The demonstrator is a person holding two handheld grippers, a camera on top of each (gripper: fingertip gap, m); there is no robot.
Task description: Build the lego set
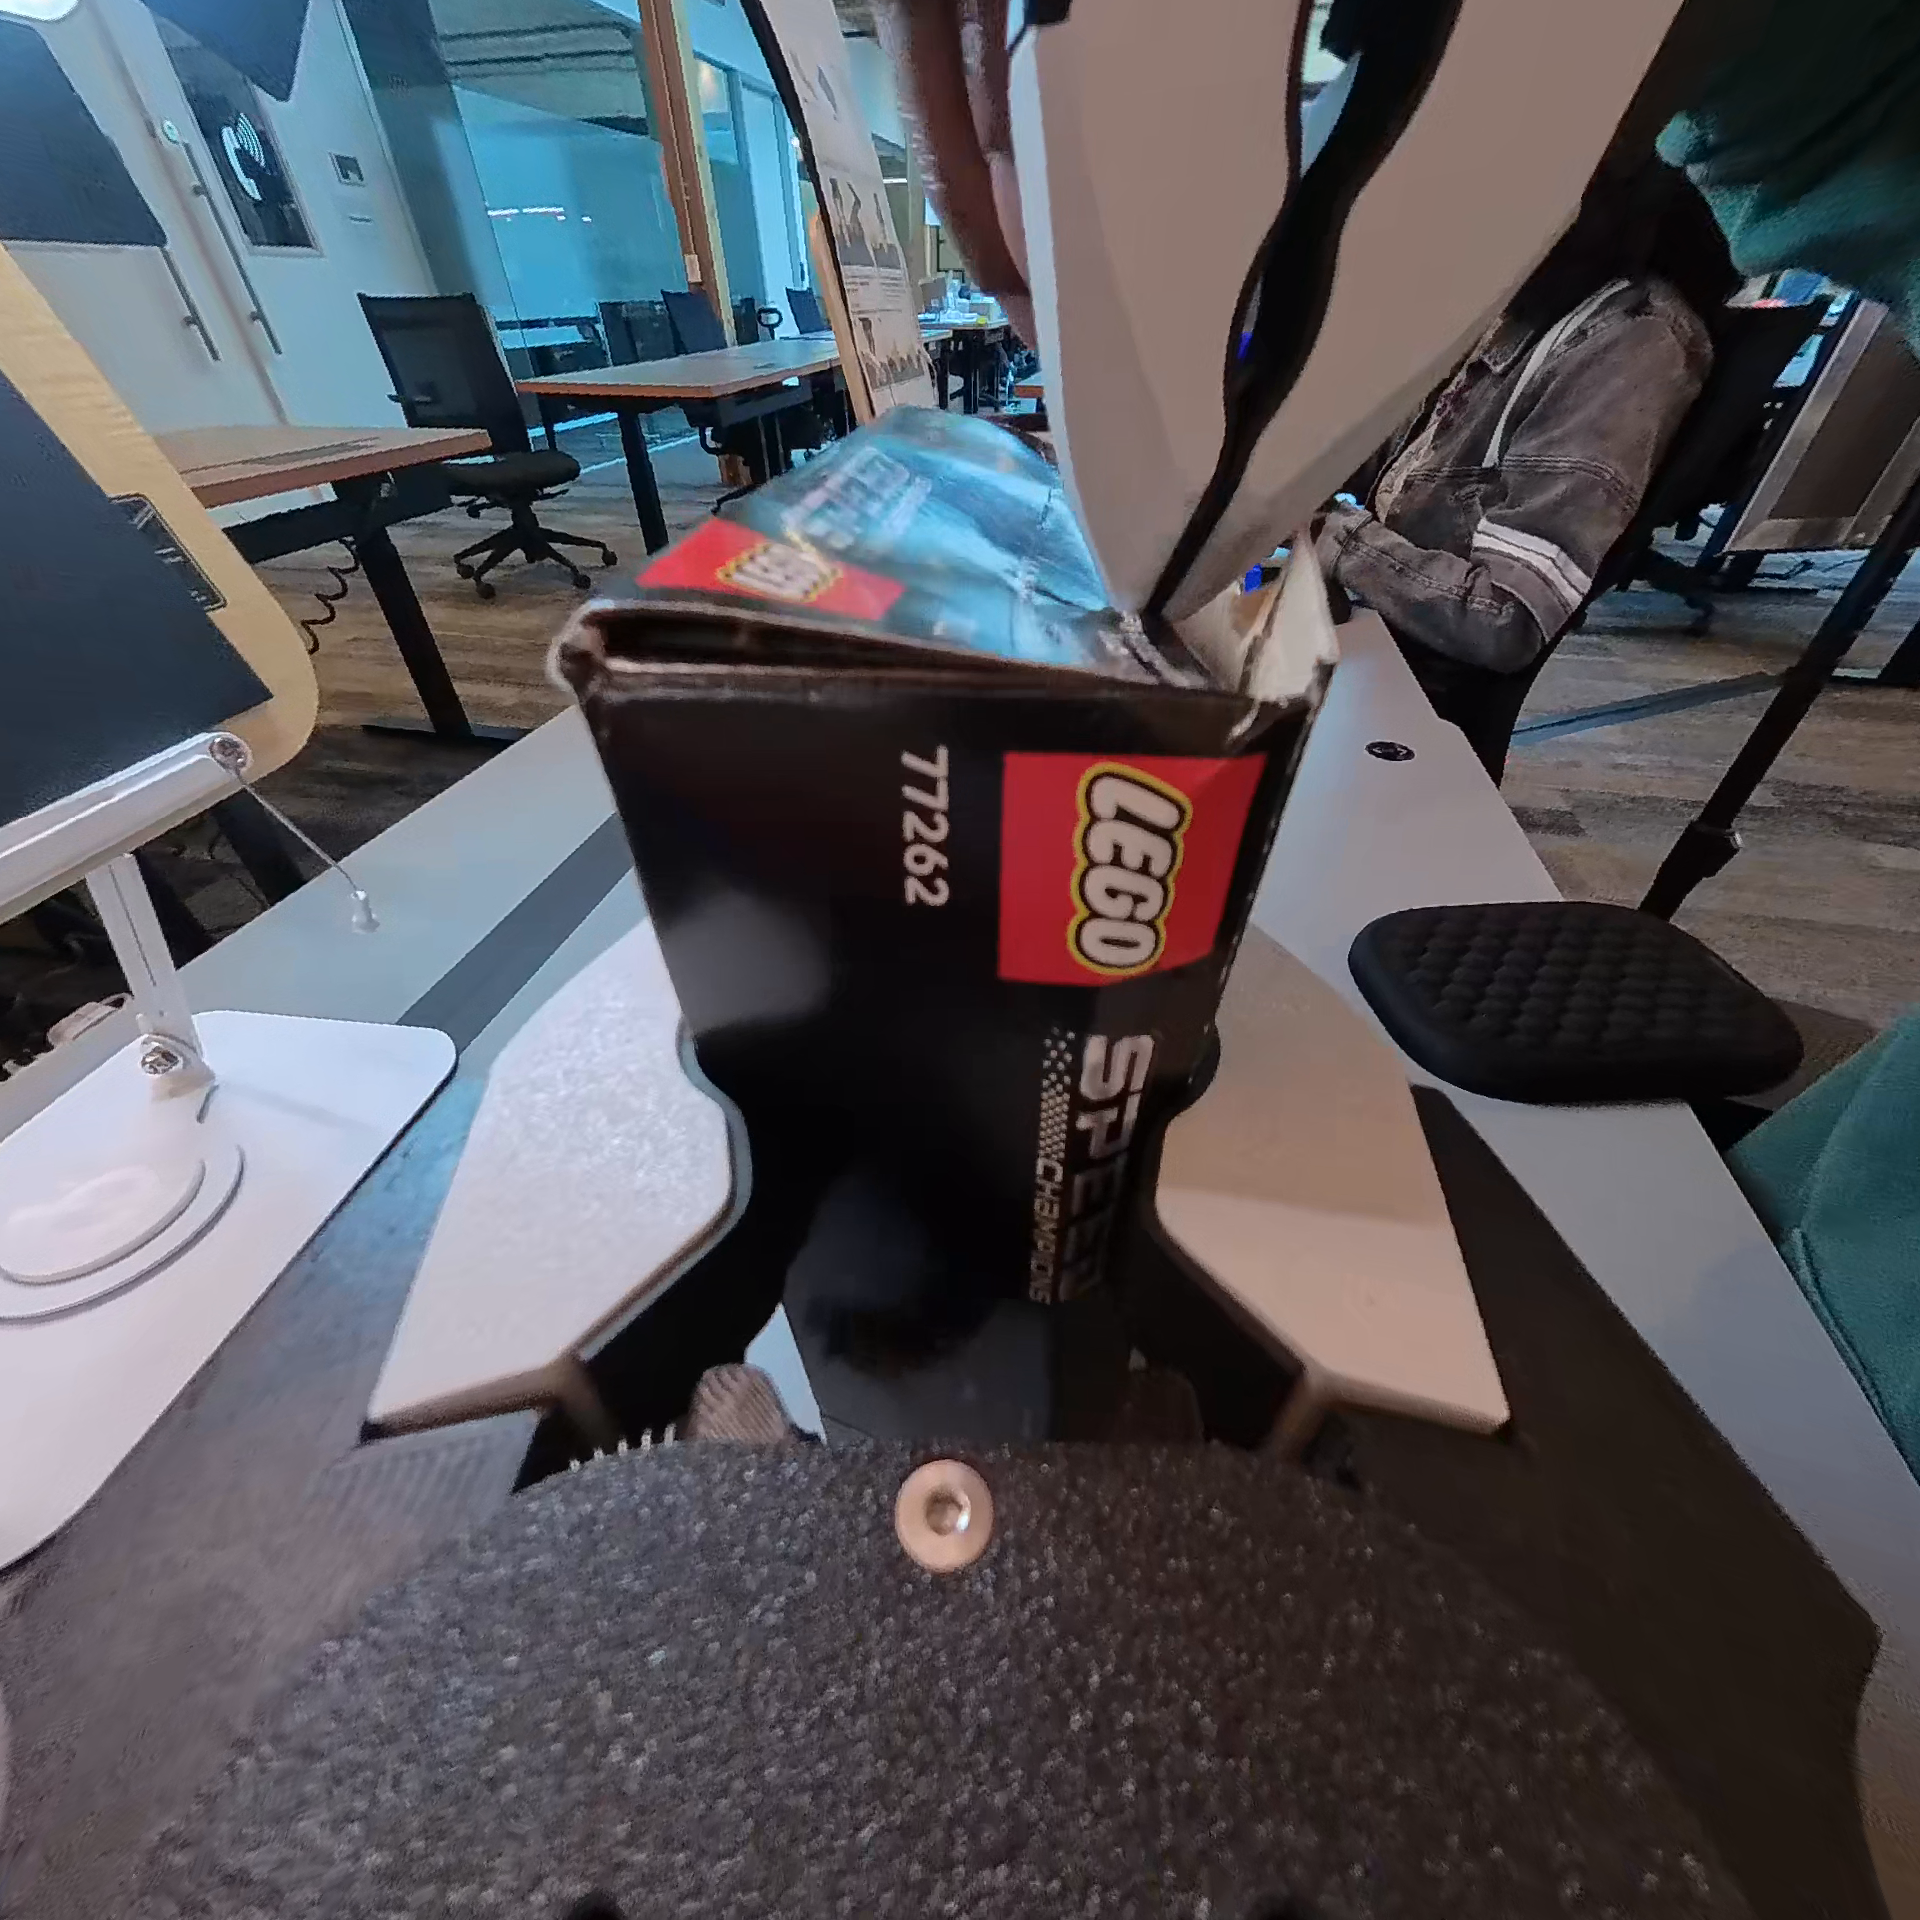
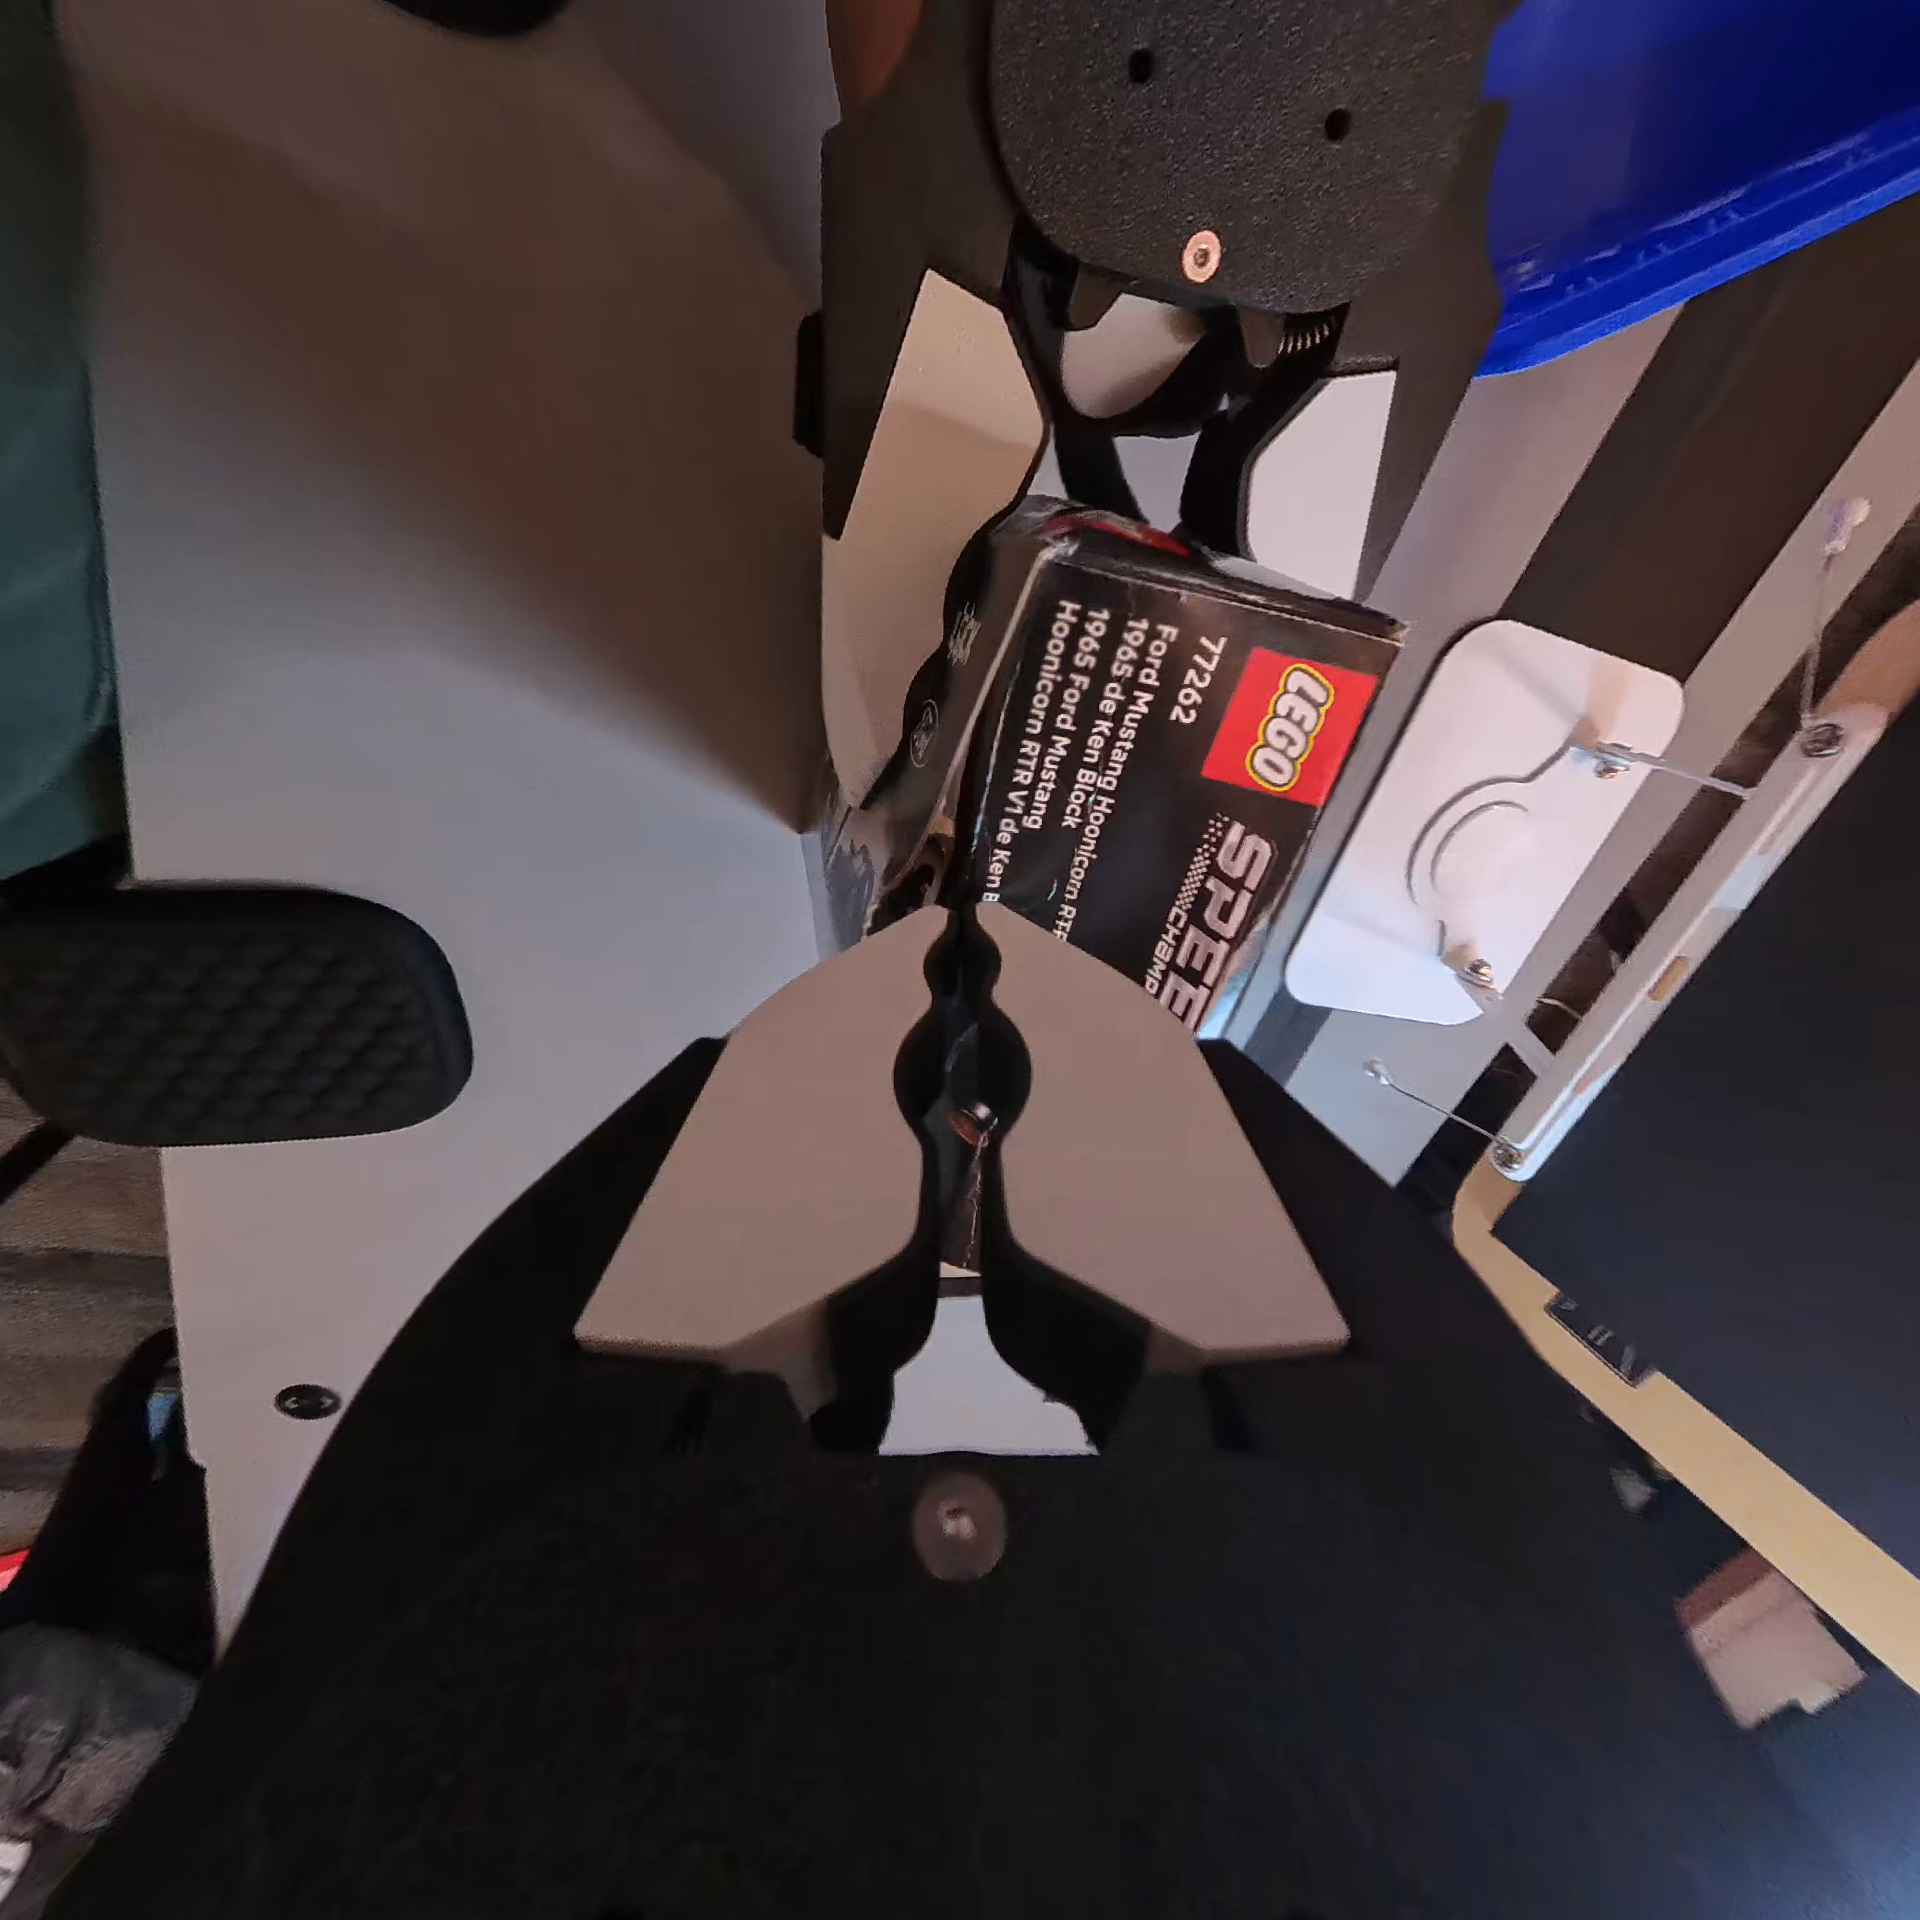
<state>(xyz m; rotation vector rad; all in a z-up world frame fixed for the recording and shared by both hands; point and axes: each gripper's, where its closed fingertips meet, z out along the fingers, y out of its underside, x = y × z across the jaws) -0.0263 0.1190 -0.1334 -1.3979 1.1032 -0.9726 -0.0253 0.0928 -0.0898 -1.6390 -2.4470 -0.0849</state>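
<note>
My left gripper (image 1: 940, 1060) clamps the lower part of the black box (image 1: 935, 883), held upright above the near edge of the grey table (image 1: 1455, 831). My right gripper (image 2: 961, 925) is pinched shut on the torn flap at the box's top corner. Step: opening the box. Next, I judge: pull the flap away while the left holds firm.

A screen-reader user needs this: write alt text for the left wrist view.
The left gripper clamps a black lego box above a white table, while the right gripper pinches the box's torn top corner from above. A black pad lies to the right, a white stand to the left.
</note>
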